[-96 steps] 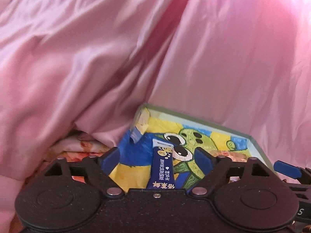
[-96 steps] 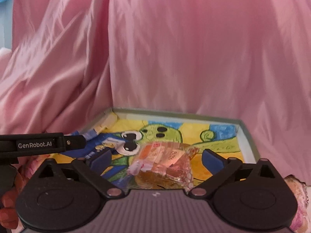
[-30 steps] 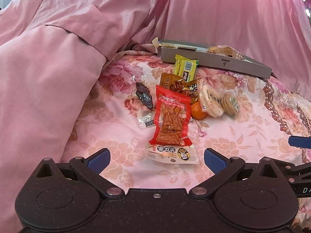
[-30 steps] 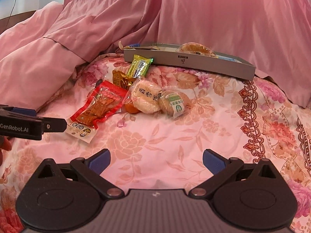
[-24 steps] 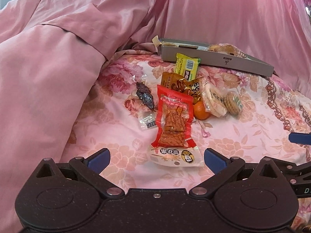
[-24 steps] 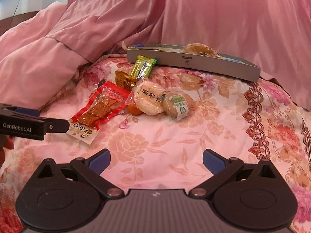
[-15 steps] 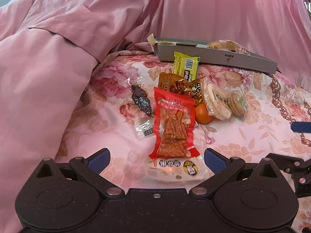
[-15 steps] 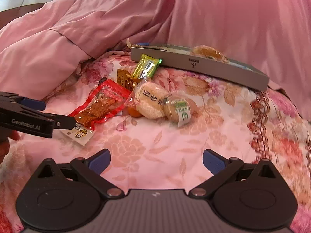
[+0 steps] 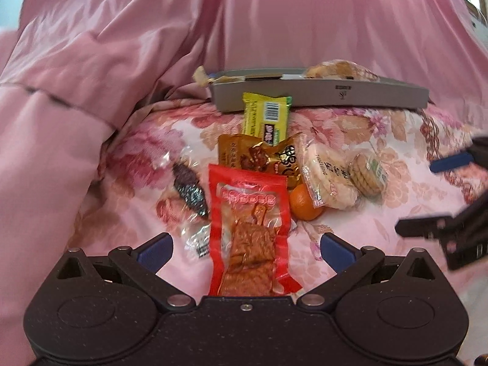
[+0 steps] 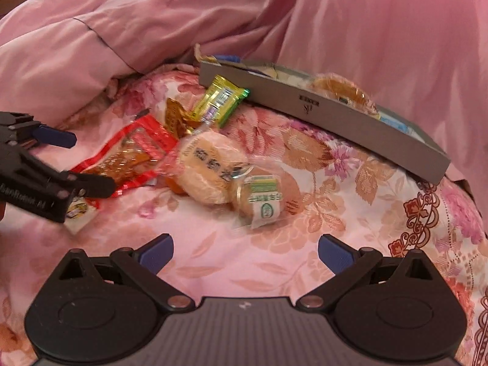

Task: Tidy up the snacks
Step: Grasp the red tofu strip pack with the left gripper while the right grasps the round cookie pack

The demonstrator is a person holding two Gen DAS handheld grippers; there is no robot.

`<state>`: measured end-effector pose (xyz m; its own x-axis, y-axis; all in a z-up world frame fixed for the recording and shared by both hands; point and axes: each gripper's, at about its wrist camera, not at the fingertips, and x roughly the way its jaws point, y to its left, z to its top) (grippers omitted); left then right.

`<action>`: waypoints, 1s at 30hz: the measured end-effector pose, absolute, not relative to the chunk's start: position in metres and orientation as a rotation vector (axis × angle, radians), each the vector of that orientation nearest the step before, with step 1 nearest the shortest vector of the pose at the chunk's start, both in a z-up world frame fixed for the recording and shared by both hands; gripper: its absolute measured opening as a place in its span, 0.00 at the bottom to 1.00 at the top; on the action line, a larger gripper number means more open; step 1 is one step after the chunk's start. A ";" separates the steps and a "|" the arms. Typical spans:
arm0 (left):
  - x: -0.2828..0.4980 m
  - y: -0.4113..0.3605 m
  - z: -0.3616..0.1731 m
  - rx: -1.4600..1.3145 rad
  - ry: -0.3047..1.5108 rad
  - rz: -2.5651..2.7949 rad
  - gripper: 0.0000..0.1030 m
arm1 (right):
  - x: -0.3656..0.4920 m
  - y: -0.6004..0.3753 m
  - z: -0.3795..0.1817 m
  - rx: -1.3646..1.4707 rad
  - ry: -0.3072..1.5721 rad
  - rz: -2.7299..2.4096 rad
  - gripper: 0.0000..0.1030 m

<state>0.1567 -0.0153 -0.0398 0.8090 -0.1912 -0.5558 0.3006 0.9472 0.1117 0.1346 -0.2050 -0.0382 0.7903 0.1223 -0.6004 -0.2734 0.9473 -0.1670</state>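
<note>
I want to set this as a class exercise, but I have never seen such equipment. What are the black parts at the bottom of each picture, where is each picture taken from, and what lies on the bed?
No robot here: a person holds a two-finger gripper in each hand, each with a camera looking forward along its fingers. The black parts are the grippers themselves. One picture is from the left gripper, the other from the right gripper. Both are open and hold nothing.

On the floral bedcover lie snacks: a red packet between the left gripper's fingers, a yellow bar, a small orange, a rice cracker and a wrapped biscuit. Behind them sits a grey tray.
</note>
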 end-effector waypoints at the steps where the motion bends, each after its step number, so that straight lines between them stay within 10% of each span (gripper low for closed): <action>1: 0.158 -0.017 -0.041 0.223 0.568 -0.270 0.99 | 0.140 -0.207 -0.037 -0.250 0.637 0.223 1.00; 18: 0.171 -0.029 -0.046 0.313 0.625 -0.303 0.88 | 0.216 -0.201 -0.044 -0.402 0.706 0.318 0.98; 30: 0.180 -0.016 -0.048 0.169 0.714 -0.303 0.60 | 0.207 -0.185 -0.045 -0.381 0.733 0.384 0.57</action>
<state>0.1805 -0.0163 -0.0478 0.7147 -0.2145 -0.6657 0.3290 0.9430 0.0494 0.2072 -0.1853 -0.0449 0.6808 0.2030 -0.7038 -0.4634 0.8634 -0.1992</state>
